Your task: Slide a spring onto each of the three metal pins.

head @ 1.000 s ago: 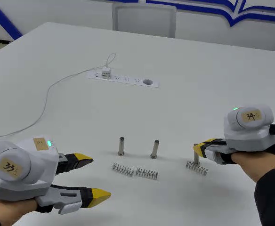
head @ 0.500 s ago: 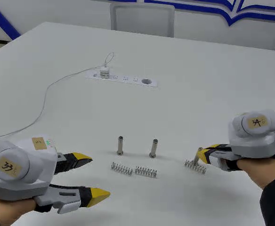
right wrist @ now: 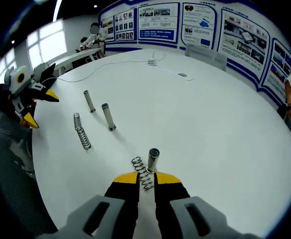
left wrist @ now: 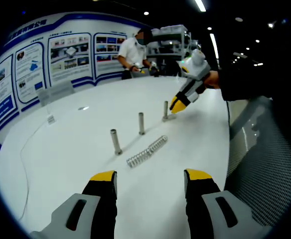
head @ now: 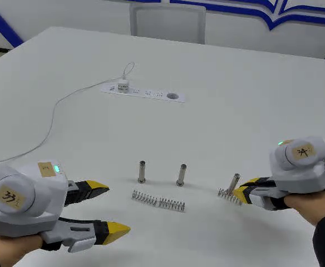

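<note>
Three pins: we see left pin (head: pixel 142 171) and middle pin (head: pixel 181 174) upright on the desk (head: pixel 235 100); right pin (head: pixel 234 182) leans, top rightward.
Loose springs: first spring (head: pixel 144 197) and second spring (head: pixel 173 204) lie flat, end to end, axes left-right, before the upright pins.
Our right tongs (head: pixel 241 193): clenched on the third spring (head: pixel 225 194), flat beside the leaning pin's foot.
Our left tongs (head: pixel 113 207): released, well apart.

spring (right wrist: pixel 140 168) near end hidden between right tongs (right wrist: pixel 146 180) tips
</note>
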A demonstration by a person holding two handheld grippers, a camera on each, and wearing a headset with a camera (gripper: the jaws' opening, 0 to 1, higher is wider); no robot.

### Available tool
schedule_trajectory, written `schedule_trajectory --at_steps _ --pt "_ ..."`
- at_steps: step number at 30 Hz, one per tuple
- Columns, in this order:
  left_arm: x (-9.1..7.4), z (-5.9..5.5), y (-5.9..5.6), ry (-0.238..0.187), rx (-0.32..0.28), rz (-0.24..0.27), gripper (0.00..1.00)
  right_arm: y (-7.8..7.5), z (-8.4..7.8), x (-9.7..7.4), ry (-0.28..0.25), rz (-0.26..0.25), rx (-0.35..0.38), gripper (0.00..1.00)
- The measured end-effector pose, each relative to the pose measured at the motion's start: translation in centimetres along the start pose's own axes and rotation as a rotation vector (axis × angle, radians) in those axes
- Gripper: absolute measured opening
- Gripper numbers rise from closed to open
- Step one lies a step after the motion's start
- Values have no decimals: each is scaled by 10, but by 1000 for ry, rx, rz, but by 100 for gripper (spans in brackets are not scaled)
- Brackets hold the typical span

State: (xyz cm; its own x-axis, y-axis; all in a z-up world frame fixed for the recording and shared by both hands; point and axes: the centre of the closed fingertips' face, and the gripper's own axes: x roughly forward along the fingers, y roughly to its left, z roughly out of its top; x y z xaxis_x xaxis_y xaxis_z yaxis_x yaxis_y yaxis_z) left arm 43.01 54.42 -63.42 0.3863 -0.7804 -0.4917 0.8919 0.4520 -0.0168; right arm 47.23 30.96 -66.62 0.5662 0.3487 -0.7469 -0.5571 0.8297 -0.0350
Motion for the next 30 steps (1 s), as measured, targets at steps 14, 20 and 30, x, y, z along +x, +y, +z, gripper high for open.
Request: schedule_trajectory --at_steps 14,20,30 --pt "0 -1 -1 7 -2 -2 55 11 -20 12 120 82 -132 12" --pt "1 -1 -4 11 4 -11 53 11 -20 12 131 84 -147 12" --pt "4 2 -12 23 40 -49 52 38 -18 2 122 125 -152 12"
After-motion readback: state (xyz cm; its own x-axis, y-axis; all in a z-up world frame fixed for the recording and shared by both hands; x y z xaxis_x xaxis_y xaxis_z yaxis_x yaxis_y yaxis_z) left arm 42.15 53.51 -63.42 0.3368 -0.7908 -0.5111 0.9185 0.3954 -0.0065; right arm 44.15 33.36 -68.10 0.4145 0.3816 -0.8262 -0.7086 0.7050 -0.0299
